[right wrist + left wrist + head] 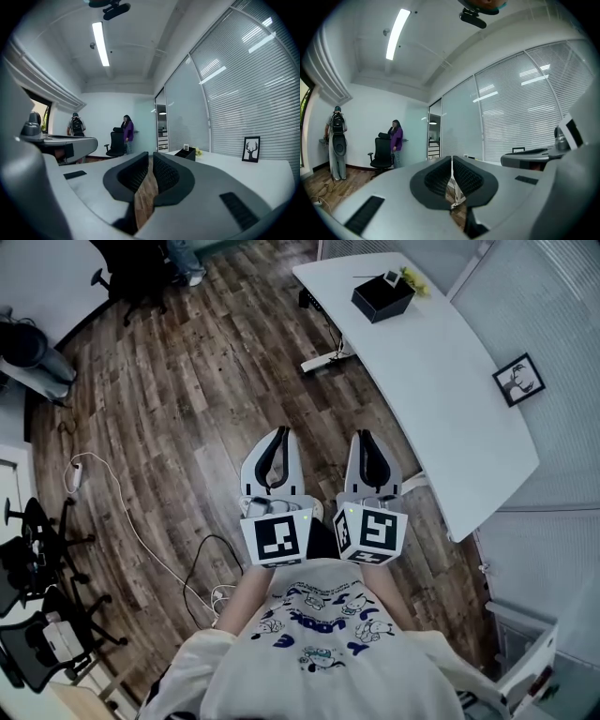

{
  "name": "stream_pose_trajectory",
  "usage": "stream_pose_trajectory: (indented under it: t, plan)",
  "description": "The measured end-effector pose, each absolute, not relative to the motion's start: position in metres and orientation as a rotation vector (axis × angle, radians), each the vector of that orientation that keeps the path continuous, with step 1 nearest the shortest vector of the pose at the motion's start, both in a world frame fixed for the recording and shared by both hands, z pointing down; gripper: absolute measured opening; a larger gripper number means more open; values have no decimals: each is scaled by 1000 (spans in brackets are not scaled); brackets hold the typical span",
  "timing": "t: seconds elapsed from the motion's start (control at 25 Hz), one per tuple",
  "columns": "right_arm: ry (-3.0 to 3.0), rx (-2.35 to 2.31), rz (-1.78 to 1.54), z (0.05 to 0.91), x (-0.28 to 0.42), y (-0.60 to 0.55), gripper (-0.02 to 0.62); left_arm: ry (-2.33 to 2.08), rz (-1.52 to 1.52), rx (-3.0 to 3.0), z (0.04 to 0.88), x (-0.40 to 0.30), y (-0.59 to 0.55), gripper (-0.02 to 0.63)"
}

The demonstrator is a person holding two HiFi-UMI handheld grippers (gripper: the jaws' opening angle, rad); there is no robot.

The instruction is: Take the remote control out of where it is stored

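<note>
No remote control shows in any view. A black open box [382, 296] stands at the far end of the white desk [450, 399], and its inside is hidden from me; it appears again as the black box [187, 153] in the right gripper view. My left gripper [279, 432] and right gripper [365, 435] are held side by side close to the body, above the wooden floor and well short of the desk. The left gripper [452, 159] has its jaws together with nothing in them. The right gripper [151, 154] also looks shut and empty, with only a sliver of floor showing between the pads.
A framed deer picture [518, 379] leans at the desk's right side. White cables [122, 512] trail over the floor at left, near black office chairs [37, 615]. Two people [396, 140] stand by the far wall. Blinds cover the glass wall at right.
</note>
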State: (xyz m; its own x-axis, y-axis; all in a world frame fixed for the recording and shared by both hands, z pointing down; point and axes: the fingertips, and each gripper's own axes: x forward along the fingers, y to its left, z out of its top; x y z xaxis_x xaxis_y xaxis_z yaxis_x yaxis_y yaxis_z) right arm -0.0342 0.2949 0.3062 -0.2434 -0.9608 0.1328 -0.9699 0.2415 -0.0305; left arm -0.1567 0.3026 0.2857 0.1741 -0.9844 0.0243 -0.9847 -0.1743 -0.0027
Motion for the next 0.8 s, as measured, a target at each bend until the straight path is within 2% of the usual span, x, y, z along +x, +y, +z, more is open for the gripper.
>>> stream_pose_trajectory:
  t: [0.8]
  plan:
    - [-2407,1881,225,310,26,150,51,-2021,50,2381,283,-98,160,25]
